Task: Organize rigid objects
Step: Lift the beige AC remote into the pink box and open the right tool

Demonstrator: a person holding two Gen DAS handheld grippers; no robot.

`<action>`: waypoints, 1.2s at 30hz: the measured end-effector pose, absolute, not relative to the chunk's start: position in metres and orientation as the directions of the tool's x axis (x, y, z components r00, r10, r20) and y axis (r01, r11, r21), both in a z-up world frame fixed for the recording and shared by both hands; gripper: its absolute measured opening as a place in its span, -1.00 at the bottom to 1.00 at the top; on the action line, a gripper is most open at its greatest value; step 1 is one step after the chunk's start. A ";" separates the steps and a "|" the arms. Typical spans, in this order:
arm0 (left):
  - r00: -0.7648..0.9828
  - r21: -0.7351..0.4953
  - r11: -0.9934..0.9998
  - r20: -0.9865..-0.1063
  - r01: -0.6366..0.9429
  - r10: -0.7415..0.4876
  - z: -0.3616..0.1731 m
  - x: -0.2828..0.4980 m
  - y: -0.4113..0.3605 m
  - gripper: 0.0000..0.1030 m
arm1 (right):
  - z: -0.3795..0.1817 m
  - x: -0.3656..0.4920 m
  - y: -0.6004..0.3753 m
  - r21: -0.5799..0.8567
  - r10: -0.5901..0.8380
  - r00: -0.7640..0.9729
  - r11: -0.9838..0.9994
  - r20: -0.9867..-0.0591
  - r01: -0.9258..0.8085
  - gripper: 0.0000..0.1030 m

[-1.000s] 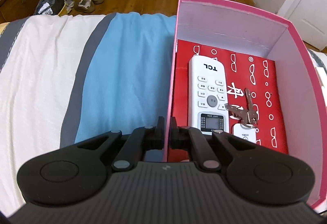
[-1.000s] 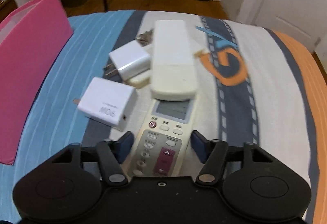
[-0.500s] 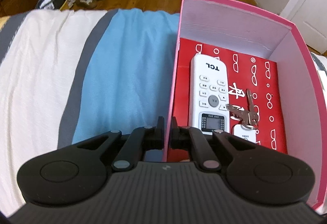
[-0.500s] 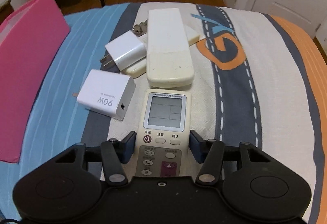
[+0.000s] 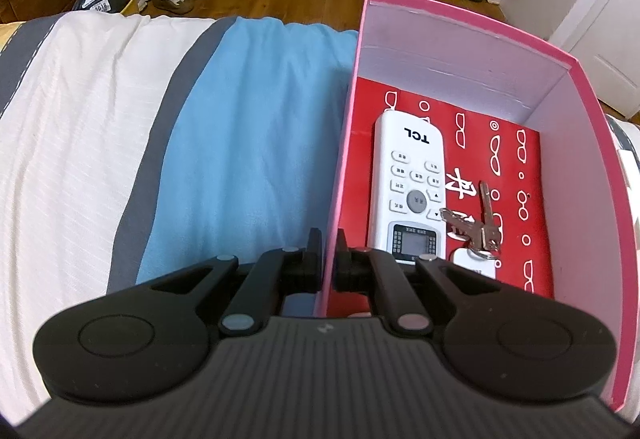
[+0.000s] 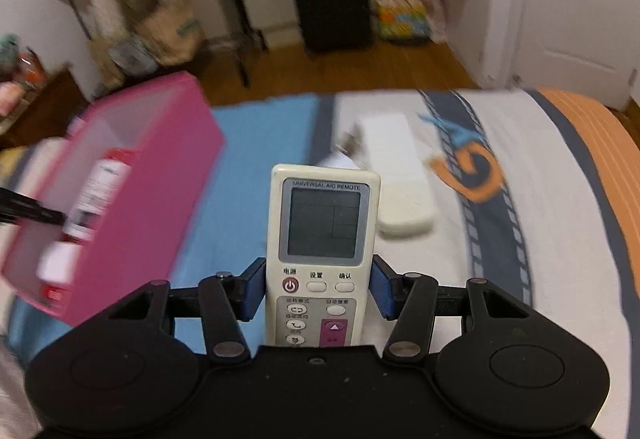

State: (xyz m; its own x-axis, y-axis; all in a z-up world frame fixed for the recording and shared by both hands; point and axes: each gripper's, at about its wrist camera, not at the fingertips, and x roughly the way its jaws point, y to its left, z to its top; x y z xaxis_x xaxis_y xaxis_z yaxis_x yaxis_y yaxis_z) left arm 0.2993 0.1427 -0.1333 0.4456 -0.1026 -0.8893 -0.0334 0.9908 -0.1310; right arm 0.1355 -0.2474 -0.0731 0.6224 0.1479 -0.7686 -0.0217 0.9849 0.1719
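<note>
Clamping the near left wall of the pink box [image 5: 592, 143], the left gripper [image 5: 329, 255] is clenched on that wall, one finger outside and one inside. Left wrist view: the box sits on a bed with a striped blanket [image 5: 248, 143]. Inside the box, on a red printed liner, lie a white TCL remote [image 5: 408, 183] and a bunch of keys [image 5: 476, 227] with a white tag, touching the remote's right edge. Shoes and bags stand on the wooden floor beyond the bed. Compared with the earlier frames, this view is almost unchanged.

Right wrist view: the right gripper [image 6: 318, 293] grasps a cream universal A/C remote [image 6: 322, 239] between its blue pads [image 6: 254, 291], display end pointing away. The jaws have just been closing a little on the remote. Behind it, on the bed, lie a second cream remote [image 6: 400, 183] and a blurred white charger [image 6: 340, 159]. The pink box [image 6: 160, 199] is at the left, well apart from the held remote. Earlier, the remote lay flat on the blanket beside two chargers; it is now lifted clear, and the view is blurred with motion
</note>
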 end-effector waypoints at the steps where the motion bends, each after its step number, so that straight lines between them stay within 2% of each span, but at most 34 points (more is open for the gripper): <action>1: 0.447 -0.126 0.992 -0.889 -0.030 -0.100 -0.133 0.299 0.142 -0.93 | -0.065 0.133 -0.243 0.193 0.172 0.637 0.980 -0.752 -0.037 0.14; 8: 0.466 -0.129 0.991 -0.879 -0.017 -0.107 -0.123 0.292 0.144 -0.93 | -0.005 0.130 -0.200 0.306 0.338 0.705 0.935 -0.623 -0.179 0.14; 13: 0.494 -0.110 0.994 -0.864 0.010 -0.100 -0.118 0.287 0.141 -0.94 | 0.015 0.158 -0.146 0.331 0.440 0.672 0.897 -0.596 -0.293 0.14; 18: 0.508 -0.090 0.995 -0.856 0.034 -0.095 -0.117 0.285 0.139 -0.95 | 0.008 0.200 -0.082 0.209 0.401 0.637 0.911 -0.659 -0.356 0.14; 25: 0.510 -0.104 0.994 -0.853 0.036 -0.108 -0.118 0.285 0.142 -0.95 | -0.046 0.262 -0.026 0.047 0.251 0.540 0.930 -0.803 -0.364 0.14; 33: 0.518 -0.117 0.992 -0.847 0.043 -0.122 -0.119 0.286 0.144 -0.95 | -0.086 0.302 -0.015 -0.016 0.132 0.481 0.957 -0.867 -0.291 0.14; 36: 0.519 -0.118 0.992 -0.846 0.043 -0.123 -0.120 0.287 0.144 -0.95 | -0.090 0.309 -0.022 0.033 0.158 0.470 0.964 -0.868 -0.263 0.12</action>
State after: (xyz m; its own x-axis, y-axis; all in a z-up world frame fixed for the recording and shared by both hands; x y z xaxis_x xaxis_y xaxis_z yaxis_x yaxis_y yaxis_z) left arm 0.2870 0.1439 -0.1202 0.5193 -0.1228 -0.8457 0.0432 0.9921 -0.1176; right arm 0.3087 -0.0215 -0.0902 0.4701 0.1578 -0.8684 -0.2630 0.9642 0.0329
